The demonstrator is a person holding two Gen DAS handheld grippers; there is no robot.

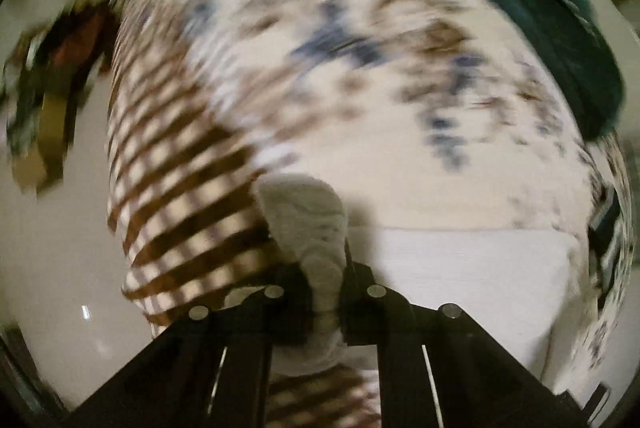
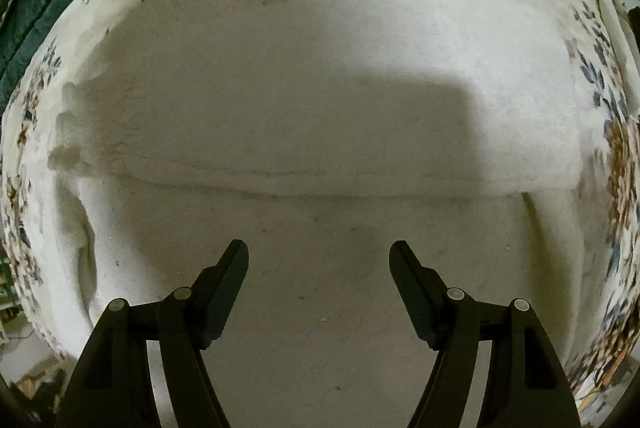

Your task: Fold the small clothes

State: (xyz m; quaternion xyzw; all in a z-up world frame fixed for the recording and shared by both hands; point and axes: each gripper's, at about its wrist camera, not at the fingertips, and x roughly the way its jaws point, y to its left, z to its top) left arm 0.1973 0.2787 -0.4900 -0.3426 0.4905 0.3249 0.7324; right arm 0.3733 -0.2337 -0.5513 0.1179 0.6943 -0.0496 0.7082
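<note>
We've got the left gripper [image 1: 320, 292] clamped on a bunched corner of the white cloth [image 2: 320, 87], soft, light & floppy; right gripper [image 2: 319, 260] spread apart over it; grab the 3 o'clock edge next.

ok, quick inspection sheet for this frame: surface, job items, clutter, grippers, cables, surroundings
Surface: floral-print sheet under the work; a brown-striped cloth lies at its left edge in the left wrist view.
Job's things: white fleecy garment spread flat, one fold edge running across it; a small grey-white cloth piece.
Clutter: dark green fabric along the sheet's edge.
Grippers: left gripper jaws shut on the small grey-white cloth piece; right gripper jaws open, empty, over the garment.
Cables: nothing seen.
Surroundings: pale floor; the left wrist view is motion-blurred, and the dark items at its left are unidentifiable.
</note>
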